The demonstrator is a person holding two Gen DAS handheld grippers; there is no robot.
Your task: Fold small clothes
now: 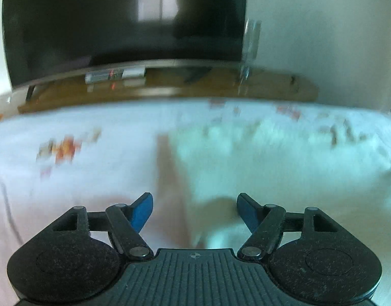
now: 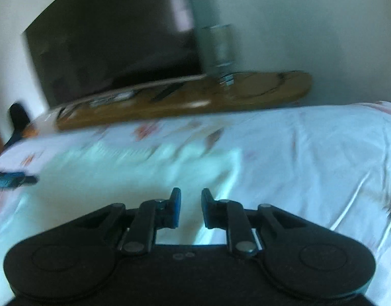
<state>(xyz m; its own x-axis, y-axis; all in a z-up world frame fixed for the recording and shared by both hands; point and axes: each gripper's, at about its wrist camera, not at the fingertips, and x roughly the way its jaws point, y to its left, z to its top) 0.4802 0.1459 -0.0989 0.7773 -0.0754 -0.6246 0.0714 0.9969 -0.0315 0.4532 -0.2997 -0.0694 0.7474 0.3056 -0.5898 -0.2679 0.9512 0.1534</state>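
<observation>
The garment (image 1: 259, 158) is a pale mint piece lying flat on the bed (image 1: 80, 178), which carries a white sheet with scattered orange and red prints. Motion blur hides its collar, sleeves and seams, so which end is which cannot be told. In the left wrist view its straight left edge runs from near the gripper away toward the far side of the bed; in that view the cloth spreads wider across than deep. In the right wrist view its right edge ends just past the gripper, with bare sheet beyond.

The left gripper (image 1: 195, 210) hangs over the near left part of the garment with its jaws set wide; nothing is between the blue pads (image 1: 142, 211). The right gripper (image 2: 191, 207) sits above the near right part of the garment with a narrow gap between its jaws, and no cloth is pinched there. The left gripper's tip (image 2: 9, 179) shows at the left border of the right wrist view.

A tall clear vessel (image 2: 219, 51) stands on the wooden shelf (image 2: 221, 94) beyond the bed; contents cannot be told. A dark screen (image 1: 119, 25) stands on the same shelf.

Open sheet lies left of the garment and well to its right. The bed's far edge meets the shelf.
</observation>
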